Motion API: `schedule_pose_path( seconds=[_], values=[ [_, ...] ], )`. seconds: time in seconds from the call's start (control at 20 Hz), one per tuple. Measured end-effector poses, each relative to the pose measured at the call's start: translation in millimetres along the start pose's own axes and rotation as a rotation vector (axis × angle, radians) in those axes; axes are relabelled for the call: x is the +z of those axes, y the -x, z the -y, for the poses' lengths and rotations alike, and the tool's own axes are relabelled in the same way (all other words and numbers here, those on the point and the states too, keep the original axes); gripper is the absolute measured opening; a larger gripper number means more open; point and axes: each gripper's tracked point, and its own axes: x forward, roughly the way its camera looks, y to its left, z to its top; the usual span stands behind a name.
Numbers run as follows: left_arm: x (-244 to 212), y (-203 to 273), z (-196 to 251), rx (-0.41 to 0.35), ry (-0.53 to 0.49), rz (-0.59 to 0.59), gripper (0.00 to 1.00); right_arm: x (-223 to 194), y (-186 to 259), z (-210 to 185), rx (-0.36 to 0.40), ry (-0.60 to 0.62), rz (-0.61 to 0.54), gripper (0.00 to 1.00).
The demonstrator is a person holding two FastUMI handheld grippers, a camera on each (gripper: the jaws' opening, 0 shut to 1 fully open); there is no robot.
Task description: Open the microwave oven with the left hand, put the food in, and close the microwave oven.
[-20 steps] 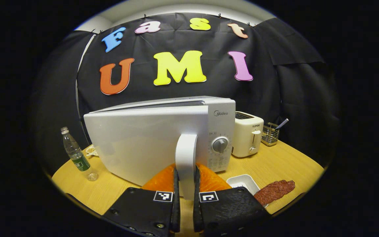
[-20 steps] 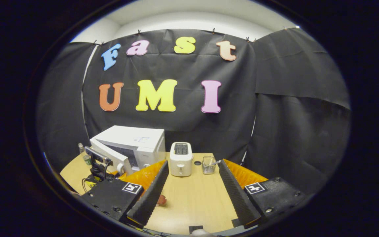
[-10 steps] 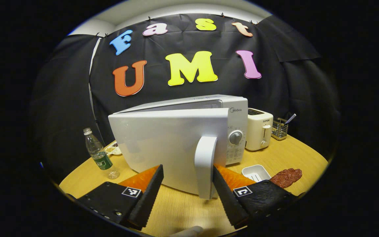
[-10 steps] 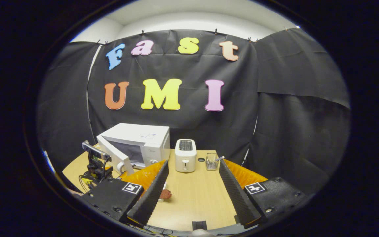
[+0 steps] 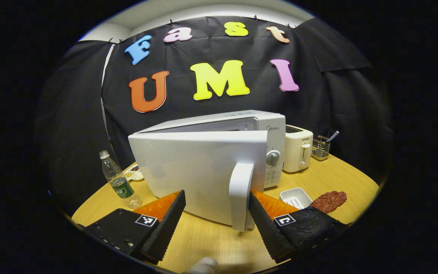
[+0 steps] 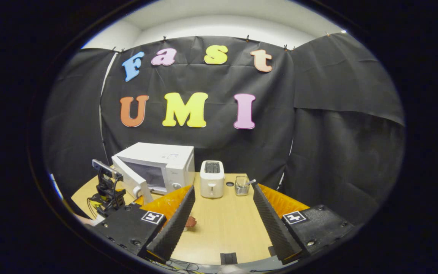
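1. Fingers of the left gripper [image 5: 215, 213] stand spread apart, either side of the door handle [image 5: 240, 196]; the handle lies just beside the right-hand finger, and contact cannot be told.
2. Fingers of the right gripper [image 6: 222, 215] are likewise wide apart and hold nothing, above bare counter [image 6: 226, 224].
3. Microwave oven [image 5: 238, 148]: its door [image 5: 196, 171] hangs partly open, swung toward the left gripper view's camera.
4. Food [image 5: 329, 201], a dark red slab, lies on the counter beside a small white tray [image 5: 295, 198], right of the oven, not yet inside.
5. Risk, as a judgement: the door may be too little open for the food to pass, so a carried piece could catch its edge; a careless sweep might also nudge the door shut.
6. Surface: a pale wooden counter carrying a toaster [image 5: 298, 148], a wire basket [image 5: 321, 147], a water bottle [image 5: 118, 184] and a small dish [image 5: 133, 175].
7. Room: black cloth walls the booth.
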Motion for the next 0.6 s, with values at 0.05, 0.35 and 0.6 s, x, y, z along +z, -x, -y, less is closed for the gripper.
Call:
schedule_pose_path(
  seconds=[0.05, 0.35, 0.6],
  values=[
    [-1.7, 6.3, -5.9, 0.000, -0.002, -0.002, 0.96, -3.1, 1.1, -2.4, 0.002, -0.001, -0.005, 0.99],
    [-7.6, 56.8, -53.5, 0.033, -0.022, 0.011, 0.95, -20.8, 8.4, -36.8, 0.060, 0.018, -0.020, 0.99],
    [-24.6, 91.2, -107.2, 0.094, -0.033, -0.017, 0.95, -37.2, 10.2, -69.9, 0.121, 0.022, -0.038, 0.99]
  ],
)
